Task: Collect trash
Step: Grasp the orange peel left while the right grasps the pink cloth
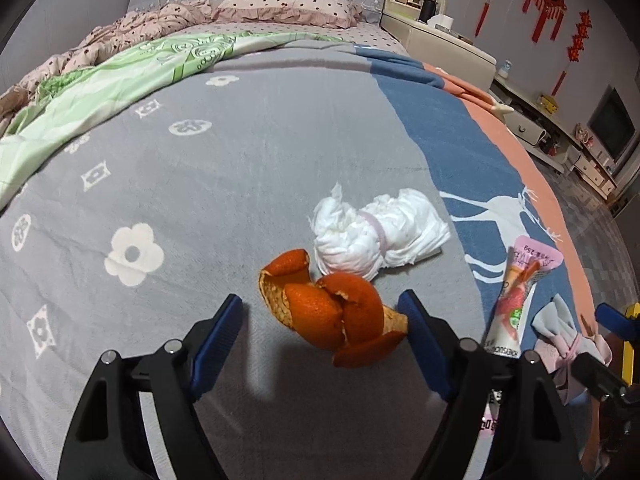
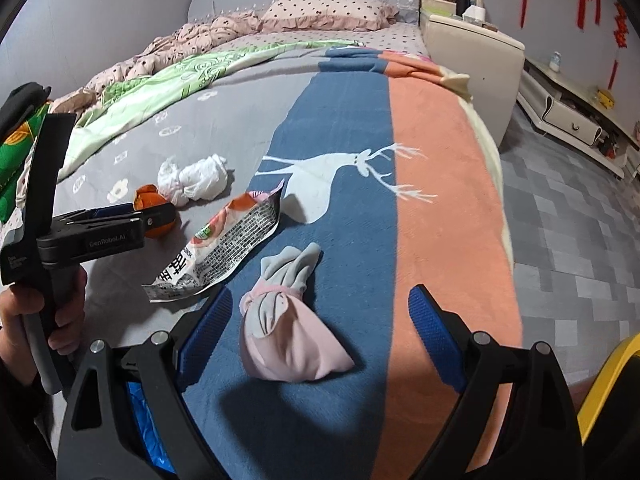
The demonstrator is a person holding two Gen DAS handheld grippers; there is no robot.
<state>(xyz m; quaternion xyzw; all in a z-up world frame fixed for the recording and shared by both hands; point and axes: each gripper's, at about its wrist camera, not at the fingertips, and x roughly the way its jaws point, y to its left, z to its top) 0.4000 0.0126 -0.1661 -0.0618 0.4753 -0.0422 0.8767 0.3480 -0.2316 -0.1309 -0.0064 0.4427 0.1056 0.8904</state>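
An orange peel (image 1: 332, 312) lies on the grey bedspread, between the open fingers of my left gripper (image 1: 322, 312); the right finger touches or nearly touches it. It also shows in the right wrist view (image 2: 154, 204). A crumpled white tissue wad (image 1: 376, 232) (image 2: 192, 178) lies just beyond it. An empty snack wrapper (image 1: 516, 296) (image 2: 224, 244) lies to the right. A pink and grey rolled sock (image 2: 284, 328) (image 1: 560, 332) lies between the open fingers of my right gripper (image 2: 322, 316), untouched.
The bed (image 2: 440, 160) carries a grey, blue and orange blanket, a green quilt (image 1: 100, 84) and a pink dotted pillow (image 1: 288, 2) at the far end. A cream nightstand (image 2: 472, 52) and low cabinets (image 2: 572, 120) stand right of the bed. A yellow object (image 2: 612, 392) is at bottom right.
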